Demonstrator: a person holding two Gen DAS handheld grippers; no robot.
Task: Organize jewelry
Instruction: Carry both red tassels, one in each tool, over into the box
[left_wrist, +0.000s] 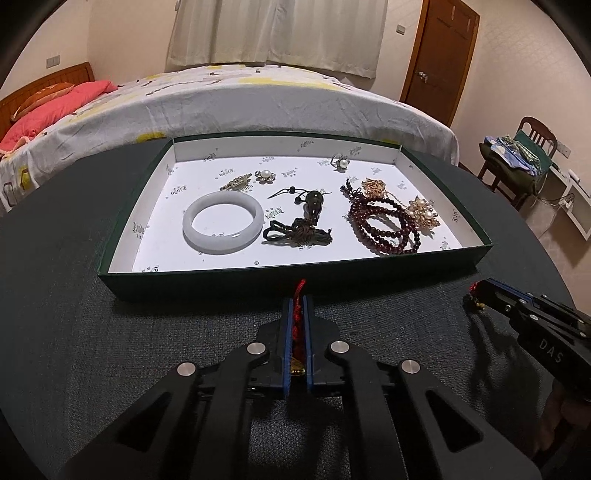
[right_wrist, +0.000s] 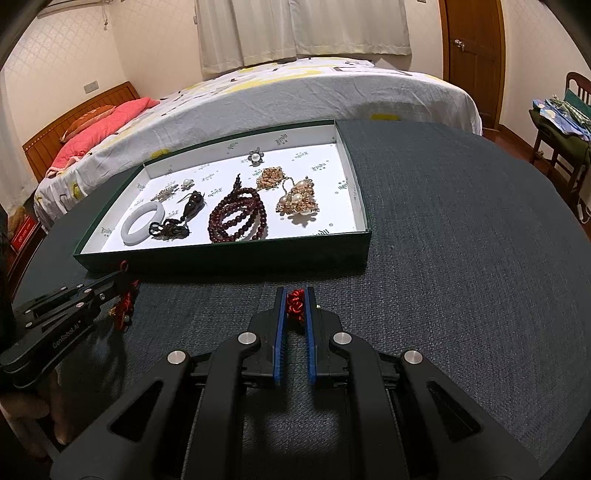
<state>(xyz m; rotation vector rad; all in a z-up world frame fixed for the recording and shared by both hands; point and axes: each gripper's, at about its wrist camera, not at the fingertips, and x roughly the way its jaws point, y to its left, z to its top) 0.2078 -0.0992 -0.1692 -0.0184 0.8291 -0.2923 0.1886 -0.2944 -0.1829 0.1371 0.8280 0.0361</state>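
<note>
Both grippers are closed on red knotted ornaments just in front of the tray (left_wrist: 295, 286), above the dark table cloth (left_wrist: 110, 332). The left gripper (left_wrist: 298, 306) has its jaws pressed together on a red ornament (left_wrist: 300, 288): a red loop comes out past the fingertips toward the tray wall, the cord runs back between the pads, and a gold piece shows low between them. Its long axis therefore lies along the fingers, pointing at the tray. In the right wrist view the same ornament hangs partly below the left gripper (right_wrist: 123, 284), with tassel and small gold beads under it. The right gripper (right_wrist: 295, 299) pinches a red knot (right_wrist: 295, 304) near its fingertips; the pads are a little apart behind the knot because the knot fills the tips. I cannot tell if the two red pieces are one pair or joined by a cord. The tray lies straight ahead of both grippers and already holds a white bangle (left_wrist: 223, 221), a dark pendant (left_wrist: 306, 221), dark red beads (left_wrist: 384, 225) and gold pearl pieces (left_wrist: 423, 212). The left gripper is nearer to the tray wall, almost touching it, in front of the bare floor between bangle and pendant. I think the next move is to lift each ornament over the near wall and place it on a free spot; the hanging tassel may catch on the wall.
</note>
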